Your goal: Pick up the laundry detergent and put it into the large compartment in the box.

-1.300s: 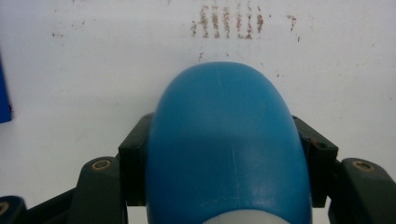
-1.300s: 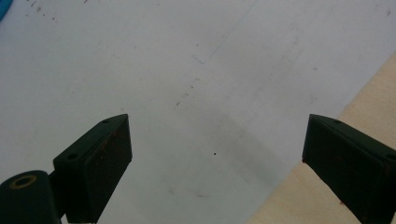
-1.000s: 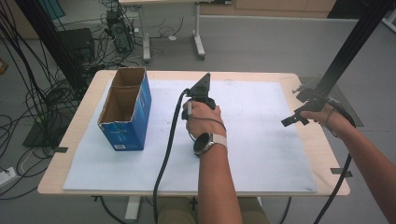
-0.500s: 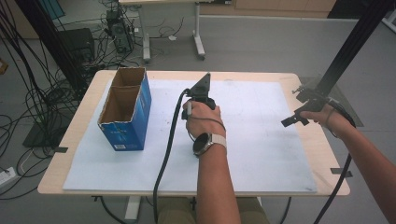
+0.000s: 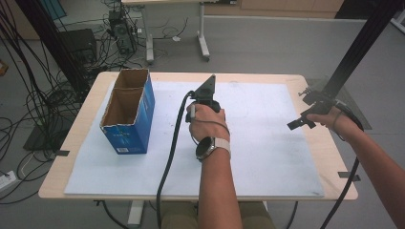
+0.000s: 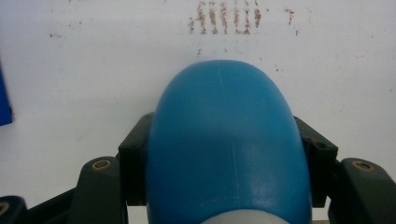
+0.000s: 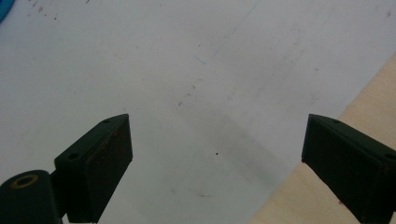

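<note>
A smooth blue rounded object (image 6: 225,107) with a pale base sits between my left gripper's (image 6: 226,156) black jaws, which press on both of its sides above the white mat. In the high view the left gripper (image 5: 204,101) hangs over the middle of the mat under the person's hand, pointing down, with its grey plate on top; the blue object is hidden there. My right gripper (image 5: 299,123) hovers at the mat's right edge. In its own view the right gripper (image 7: 218,158) stands wide open with bare mat between its fingers.
An open blue cardboard box (image 5: 127,113) stands on the left part of the white mat (image 5: 267,152). The mat covers a wooden table (image 5: 334,157). A black post (image 5: 356,52) rises at the right rear. Cables and equipment lie on the floor at the left.
</note>
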Action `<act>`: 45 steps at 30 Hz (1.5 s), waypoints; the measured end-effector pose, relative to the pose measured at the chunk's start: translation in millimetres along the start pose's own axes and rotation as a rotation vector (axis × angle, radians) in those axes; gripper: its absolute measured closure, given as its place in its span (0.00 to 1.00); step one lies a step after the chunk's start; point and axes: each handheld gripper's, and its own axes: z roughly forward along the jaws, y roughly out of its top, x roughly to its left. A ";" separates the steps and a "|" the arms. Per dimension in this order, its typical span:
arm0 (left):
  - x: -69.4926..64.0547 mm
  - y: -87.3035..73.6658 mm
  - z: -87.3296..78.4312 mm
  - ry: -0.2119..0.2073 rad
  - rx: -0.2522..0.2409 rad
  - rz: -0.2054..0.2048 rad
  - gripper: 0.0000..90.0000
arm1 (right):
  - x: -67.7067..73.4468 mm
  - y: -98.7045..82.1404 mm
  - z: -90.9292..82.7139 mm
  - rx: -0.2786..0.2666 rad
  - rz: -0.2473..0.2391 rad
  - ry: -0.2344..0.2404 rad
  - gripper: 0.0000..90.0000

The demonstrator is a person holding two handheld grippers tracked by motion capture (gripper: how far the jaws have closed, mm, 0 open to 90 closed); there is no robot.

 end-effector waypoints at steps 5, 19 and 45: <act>-0.9 -0.7 -0.1 0.002 -0.003 0.005 0.42 | -0.1 -0.9 -0.5 0.001 -0.004 -0.003 0.09; 0.8 -3.3 -1.8 -0.014 -0.023 0.028 0.42 | 1.8 -2.1 -1.7 -0.002 0.001 -0.006 0.09; 14.8 -11.3 -44.9 -0.001 -0.032 0.096 0.42 | 12.5 -1.4 -12.8 -0.012 0.009 -0.028 0.09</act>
